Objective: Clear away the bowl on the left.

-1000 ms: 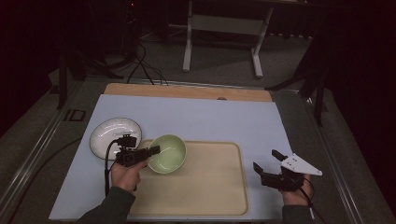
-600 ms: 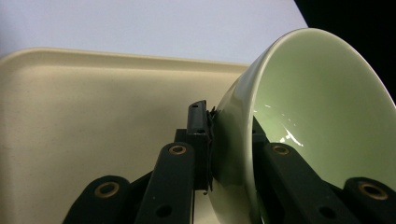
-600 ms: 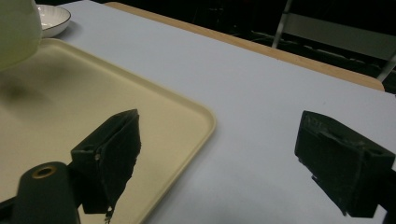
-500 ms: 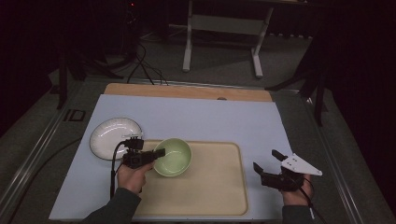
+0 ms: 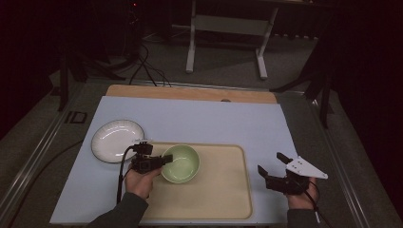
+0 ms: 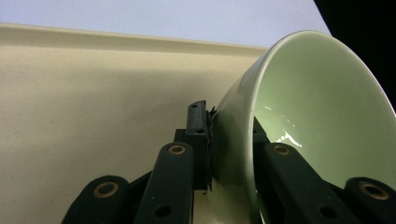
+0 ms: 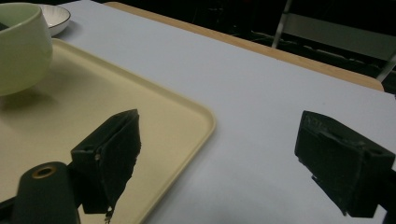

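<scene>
The left gripper (image 5: 164, 159) is clamping the near-left rim of the green bowl (image 5: 183, 161), one jaw inside, one outside, with the bowl sitting on the cream tray (image 5: 223, 190) toward its far-left corner. The right gripper (image 5: 273, 164) is hovering with jaws wide and empty beside the tray's right edge. A white plate (image 5: 114, 139) is lying left of the tray on the blue mat (image 5: 199, 118).
</scene>
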Available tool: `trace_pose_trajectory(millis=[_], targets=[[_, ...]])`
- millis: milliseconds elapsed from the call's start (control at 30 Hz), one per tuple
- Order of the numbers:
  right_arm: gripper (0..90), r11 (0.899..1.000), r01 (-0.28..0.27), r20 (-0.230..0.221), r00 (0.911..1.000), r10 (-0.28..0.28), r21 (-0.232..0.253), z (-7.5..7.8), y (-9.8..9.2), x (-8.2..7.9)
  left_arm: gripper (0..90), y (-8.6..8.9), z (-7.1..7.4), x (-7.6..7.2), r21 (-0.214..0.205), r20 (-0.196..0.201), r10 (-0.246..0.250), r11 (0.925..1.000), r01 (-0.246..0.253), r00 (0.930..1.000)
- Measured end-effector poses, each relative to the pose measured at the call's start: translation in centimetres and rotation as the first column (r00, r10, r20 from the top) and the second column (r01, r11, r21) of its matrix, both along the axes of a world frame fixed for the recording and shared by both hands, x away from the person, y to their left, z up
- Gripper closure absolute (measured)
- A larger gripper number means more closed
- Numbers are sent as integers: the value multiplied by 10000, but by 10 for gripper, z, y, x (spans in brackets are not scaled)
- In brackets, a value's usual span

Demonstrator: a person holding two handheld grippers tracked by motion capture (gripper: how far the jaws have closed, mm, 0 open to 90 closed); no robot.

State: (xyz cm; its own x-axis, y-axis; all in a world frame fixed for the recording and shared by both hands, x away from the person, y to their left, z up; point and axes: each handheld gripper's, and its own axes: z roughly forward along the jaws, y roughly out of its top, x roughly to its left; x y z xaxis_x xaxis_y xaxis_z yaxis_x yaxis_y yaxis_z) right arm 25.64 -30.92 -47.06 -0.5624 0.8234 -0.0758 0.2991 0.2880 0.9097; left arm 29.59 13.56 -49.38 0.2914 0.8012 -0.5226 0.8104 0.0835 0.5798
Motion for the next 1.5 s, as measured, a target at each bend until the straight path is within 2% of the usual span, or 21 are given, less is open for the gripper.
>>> trace_pose_trajectory(millis=[400,600,767,900,967,1133,1333,1500], targets=[[137,10000,-16,-5,10000,16,-25,0,0,0,802,-9,-6,0,251,-79,-76,9997,78,9999],[137,10000,-15,-16,10000,15,-29,0,0,0,801,-15,-11,1,640,-25,-119,9979,121,9999],[137,10000,-17,-20,10000,17,-22,0,1,0,806,-18,-20,3,1059,-83,-26,9944,34,10000],[137,10000,-25,-23,10000,25,-34,-1,1,0,805,-17,-23,5,904,-116,-52,9959,63,9999],[137,10000,-38,-18,10000,38,-34,-1,1,0,795,-16,-25,6,1019,-23,-83,9948,85,10000],[137,10000,-2,-32,10000,2,-34,-1,1,0,710,-11,-24,7,771,218,-142,9969,125,9997],[137,10000,12,-33,10000,-12,-34,-1,1,0,607,-6,-24,8,848,492,-166,9963,124,9986],[137,10000,25,-33,10000,-25,-43,0,0,0,571,-2,-22,7,852,713,-136,9963,75,9974]])
